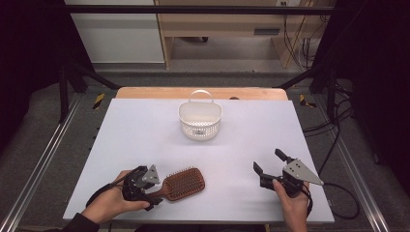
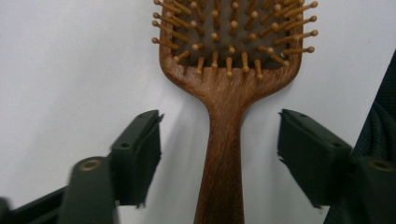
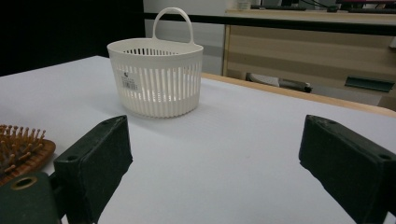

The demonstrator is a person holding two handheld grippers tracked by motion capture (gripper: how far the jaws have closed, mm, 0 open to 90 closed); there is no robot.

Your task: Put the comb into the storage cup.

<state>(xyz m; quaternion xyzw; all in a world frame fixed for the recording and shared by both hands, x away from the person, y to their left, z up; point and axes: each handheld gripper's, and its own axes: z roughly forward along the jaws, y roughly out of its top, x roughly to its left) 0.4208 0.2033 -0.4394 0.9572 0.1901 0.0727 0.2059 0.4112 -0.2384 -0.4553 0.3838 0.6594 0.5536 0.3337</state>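
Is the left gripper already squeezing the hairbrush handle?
No, the left gripper is open, with gaps on both sides of the wooden hairbrush handle.

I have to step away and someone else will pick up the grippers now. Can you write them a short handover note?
Left gripper: open, fingers either side of the hairbrush handle, not yet closed on it.
Right gripper: open, holding nothing, over the white table at the near right.
Hairbrush: lying bristles up at the near left.
Basket: upright at the far middle; nothing visible in it.
Done: left gripper lined up on the handle.
Left: probably grip the handle and lift the brush.
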